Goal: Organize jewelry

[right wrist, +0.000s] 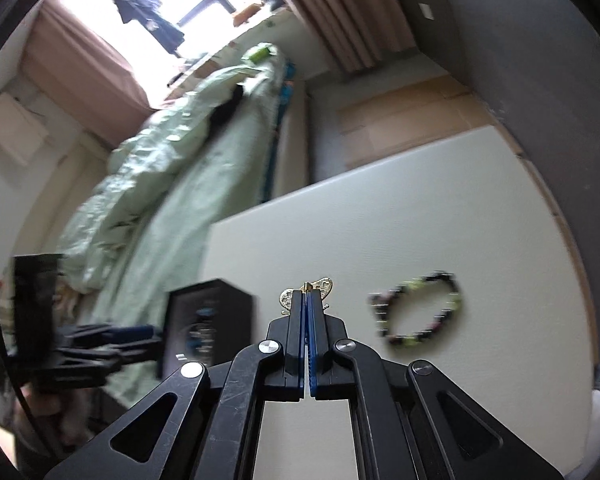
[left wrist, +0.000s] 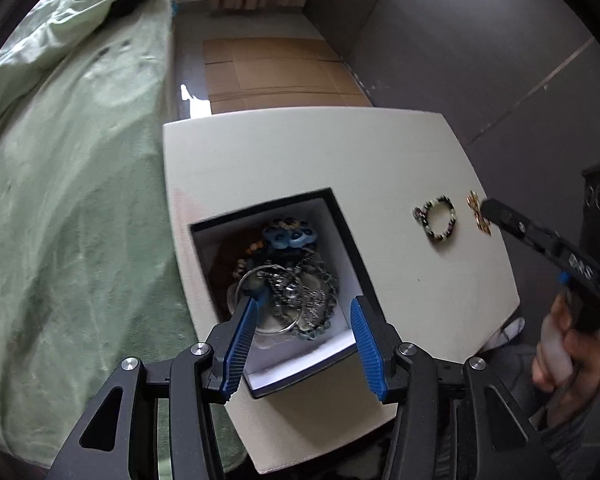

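A black jewelry box [left wrist: 342, 232] with a white lining stands open on the white table [left wrist: 300, 148]; it holds several bracelets, chains and a silver bangle [left wrist: 270, 300]. My left gripper [left wrist: 304, 300] hangs open over the box, its left fingertip in front of the bangle. Whether that fingertip touches the bangle I cannot tell. My right gripper [right wrist: 307, 294] is shut on a gold butterfly-shaped piece [right wrist: 326, 286], held just above the table. A dark and green beaded bracelet [right wrist: 420, 308] lies on the table to its right. In the left wrist view, the right gripper [left wrist: 487, 209] holds the gold piece [left wrist: 473, 200] beside the bracelet [left wrist: 438, 218].
A bed with a pale green cover [left wrist: 80, 200] runs along the table's left side. Flattened cardboard [left wrist: 276, 76] lies on the floor beyond the table. A grey wall [left wrist: 480, 60] stands to the right. A person's hand [left wrist: 560, 344] grips the right tool's handle.
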The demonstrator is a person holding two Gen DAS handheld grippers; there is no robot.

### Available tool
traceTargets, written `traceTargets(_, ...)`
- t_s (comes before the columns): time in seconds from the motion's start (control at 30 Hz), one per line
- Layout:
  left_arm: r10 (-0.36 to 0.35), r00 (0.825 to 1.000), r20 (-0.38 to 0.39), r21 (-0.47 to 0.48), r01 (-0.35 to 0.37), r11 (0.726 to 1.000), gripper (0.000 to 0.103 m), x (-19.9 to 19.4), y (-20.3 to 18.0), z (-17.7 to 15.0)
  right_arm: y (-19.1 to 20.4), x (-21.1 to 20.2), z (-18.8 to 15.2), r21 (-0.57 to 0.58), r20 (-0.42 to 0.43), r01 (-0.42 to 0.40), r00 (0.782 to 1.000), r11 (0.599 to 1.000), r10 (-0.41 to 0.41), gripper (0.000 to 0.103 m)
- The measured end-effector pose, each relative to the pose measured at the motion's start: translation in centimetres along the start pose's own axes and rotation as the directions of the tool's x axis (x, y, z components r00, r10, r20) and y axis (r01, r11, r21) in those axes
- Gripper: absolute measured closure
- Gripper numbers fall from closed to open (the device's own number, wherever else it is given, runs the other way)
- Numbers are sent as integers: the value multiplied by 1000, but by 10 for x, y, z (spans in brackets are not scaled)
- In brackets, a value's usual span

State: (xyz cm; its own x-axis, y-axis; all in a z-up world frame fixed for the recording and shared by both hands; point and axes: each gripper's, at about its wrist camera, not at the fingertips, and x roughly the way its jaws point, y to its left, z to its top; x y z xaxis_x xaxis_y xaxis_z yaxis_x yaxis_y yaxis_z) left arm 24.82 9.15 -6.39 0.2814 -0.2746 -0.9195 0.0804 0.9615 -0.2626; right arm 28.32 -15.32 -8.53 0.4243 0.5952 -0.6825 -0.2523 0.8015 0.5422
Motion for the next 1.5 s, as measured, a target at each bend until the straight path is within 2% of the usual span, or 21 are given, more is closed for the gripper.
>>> traceTargets(0.1,8,999,31,-23,-7,1000,49,-10,11,-4,22,6,-1,-25,-11,-54,999,998,53,101)
traceTargets(0.13,9,999,36,-28,-8,1000,38,-11,14,-5,31,10,-3,-38,-19,-76,997,996,75,101)
traceTargets(0.2,13,998,58,-38,-11,999,24,-19,22,-9,47,19,-7,-62,-42,-102,994,993,99,101)
traceTargets(0.3,14,996,87,-58,-9,998,24,-27,33,-14,65,32,-14,-80,-80,-141,988,987,134,101)
traceTargets(0.37,15,994,104,-63,-8,998,23,-32,37,-16,74,39,-20,-99,-93,-139,987,985,130,101)
traceTargets(0.53,11,984,180,-79,3,997,10,-39,41,-23,89,54,-26,-105,-142,-179,976,978,164,100)
traceTargets(0.6,0,973,229,-114,26,993,9,-40,42,-25,90,60,-28,-102,-174,-188,970,977,168,86)
traceTargets(0.63,-3,968,253,-129,36,991,9,-38,41,-26,89,62,-28,-104,-182,-181,970,978,161,54)
traceTargets(0.67,-7,963,271,-138,46,989,9,-37,39,-27,86,63,-28,-101,-180,-174,972,980,154,39)
traceTargets(0.7,-9,958,286,-142,52,988,9,-35,36,-27,84,59,-28,-99,-160,-171,975,980,154,35)
traceTargets(0.8,-12,945,328,-143,62,988,9,-31,24,-27,72,43,-25,-86,-122,-179,978,980,168,35)
traceTargets(0.9,-21,938,347,-131,71,989,8,-27,8,-22,51,21,-21,-74,-71,-139,988,987,134,35)
traceTargets(1.03,-35,939,342,-62,60,996,2,-22,-19,-14,22,3,-15,-34,-43,-87,995,996,86,35)
traceTargets(1.23,-58,945,321,12,57,998,2,-8,-53,-1,-19,-20,-9,39,-11,-30,999,999,31,35)
traceTargets(1.5,-85,954,287,110,55,992,2,10,-89,21,-64,-25,-9,138,-21,84,996,987,-82,35)
